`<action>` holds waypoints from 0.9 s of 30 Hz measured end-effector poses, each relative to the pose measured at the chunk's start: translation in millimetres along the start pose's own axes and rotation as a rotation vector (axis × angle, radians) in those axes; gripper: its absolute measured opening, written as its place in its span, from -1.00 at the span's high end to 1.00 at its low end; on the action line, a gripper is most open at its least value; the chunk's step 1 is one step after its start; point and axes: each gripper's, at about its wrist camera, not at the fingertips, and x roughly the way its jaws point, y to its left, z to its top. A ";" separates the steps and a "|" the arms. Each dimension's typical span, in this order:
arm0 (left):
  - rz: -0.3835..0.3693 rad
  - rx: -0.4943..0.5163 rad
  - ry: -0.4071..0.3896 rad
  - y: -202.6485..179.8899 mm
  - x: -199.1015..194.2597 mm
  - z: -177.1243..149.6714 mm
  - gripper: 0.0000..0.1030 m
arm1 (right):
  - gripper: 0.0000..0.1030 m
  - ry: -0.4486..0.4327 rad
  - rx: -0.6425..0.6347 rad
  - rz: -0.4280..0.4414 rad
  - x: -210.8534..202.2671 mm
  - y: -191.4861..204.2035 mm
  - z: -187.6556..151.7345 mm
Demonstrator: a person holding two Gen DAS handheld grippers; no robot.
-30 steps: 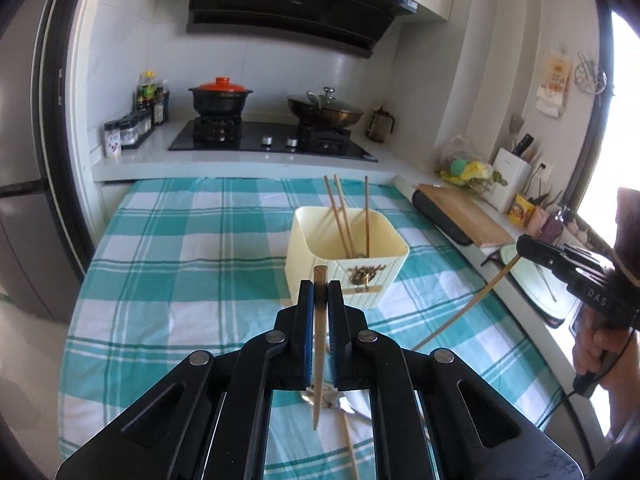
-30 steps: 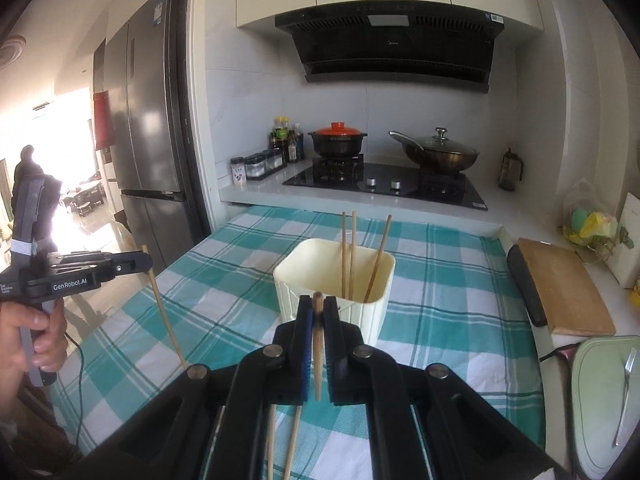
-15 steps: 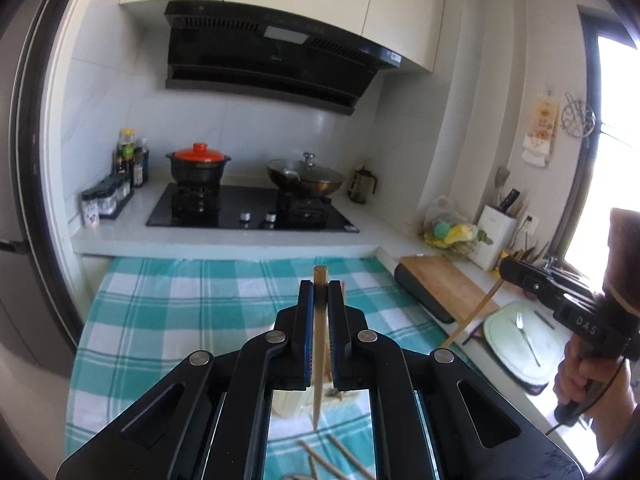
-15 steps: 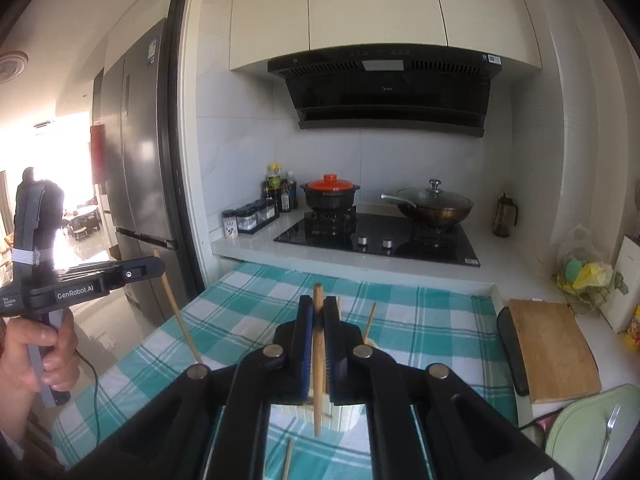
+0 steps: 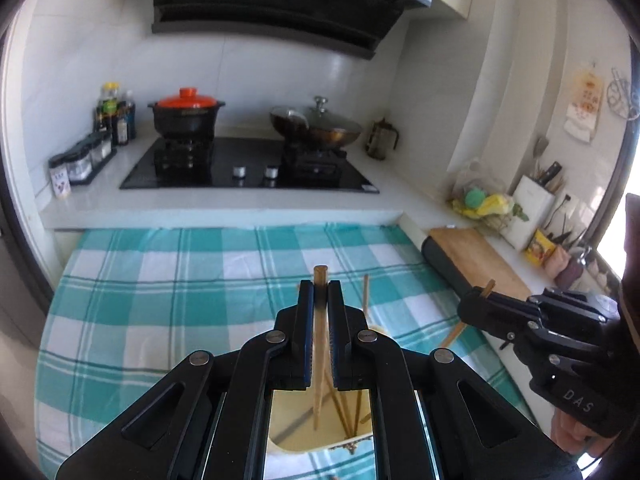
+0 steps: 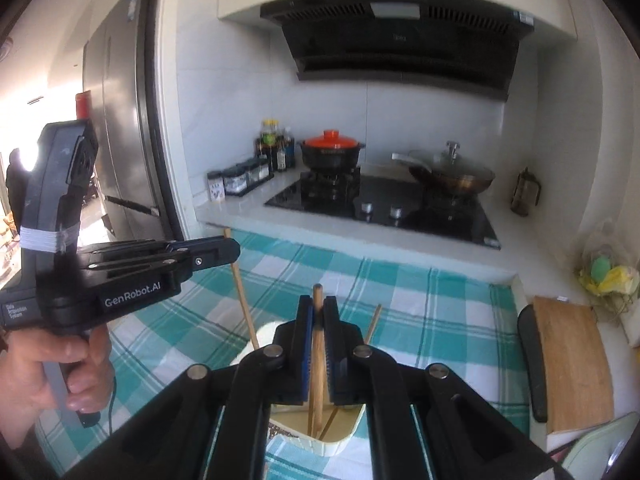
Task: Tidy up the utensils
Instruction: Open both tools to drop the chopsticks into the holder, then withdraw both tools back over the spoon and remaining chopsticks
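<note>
In the left wrist view my left gripper (image 5: 321, 294) is shut on a wooden chopstick (image 5: 320, 344) held nearly upright. Its lower end hangs over the opening of the cream utensil holder (image 5: 296, 436), which shows between the gripper's arms. Several other chopsticks (image 5: 365, 298) stand in the holder. My right gripper (image 6: 318, 308) is likewise shut on a chopstick (image 6: 317, 356) whose tip points into the holder (image 6: 340, 442). Each view shows the other gripper close beside it: the right gripper (image 5: 474, 306) with its stick, and the left gripper (image 6: 230, 250) with its stick (image 6: 244, 304).
The holder stands on a teal checked tablecloth (image 5: 160, 280). Behind it are a black hob (image 5: 248, 168) with a red-lidded pot (image 5: 186, 114) and a wok (image 5: 320, 128), and spice jars (image 5: 80, 160). A wooden cutting board (image 6: 568, 360) lies to the right. A fridge (image 6: 116, 120) stands at the left.
Both grippers have moved forward, each still gripping its chopstick. The holder, ahead of the jaws a second ago, now sits right under them, and the two grippers are closer together.
</note>
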 end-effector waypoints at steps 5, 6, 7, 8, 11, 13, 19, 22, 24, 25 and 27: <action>0.032 -0.059 0.112 13.4 33.8 -13.9 0.37 | 0.63 0.162 0.132 0.057 69.4 -28.7 -8.5; 0.030 -0.068 0.111 16.4 30.3 -15.9 0.22 | 0.34 0.171 0.164 0.058 75.5 -34.1 -9.4; 0.036 -0.067 0.102 18.8 23.0 -18.0 -0.07 | 0.22 0.129 0.205 0.055 69.8 -41.3 -10.3; 0.046 -0.056 0.091 20.6 14.1 -20.1 -0.31 | 0.09 0.129 0.205 0.055 69.8 -41.3 -10.3; 0.081 0.008 0.098 23.4 -15.2 -31.7 -0.53 | -0.10 0.064 0.203 0.037 41.1 -40.9 -17.9; 0.091 0.049 0.131 25.1 -37.6 -48.6 -0.59 | -0.11 0.062 0.163 -0.003 28.0 -37.9 -21.5; 0.086 0.127 0.258 26.7 -95.9 -143.0 -0.76 | -0.18 0.134 -0.001 -0.031 -25.7 -19.7 -89.9; 0.100 0.139 0.283 22.7 -116.8 -195.7 -0.77 | -0.18 0.140 -0.078 -0.098 -55.1 -7.6 -147.4; 0.114 0.135 0.284 20.9 -126.2 -230.1 -0.77 | -0.19 0.141 -0.100 -0.173 -76.7 3.7 -210.8; 0.128 0.124 0.284 20.3 -129.0 -246.4 -0.77 | -0.19 0.152 -0.080 -0.187 -80.9 5.9 -231.2; 0.135 0.079 0.281 23.3 -129.9 -270.3 -0.77 | -0.19 0.164 -0.050 -0.196 -83.4 6.8 -250.7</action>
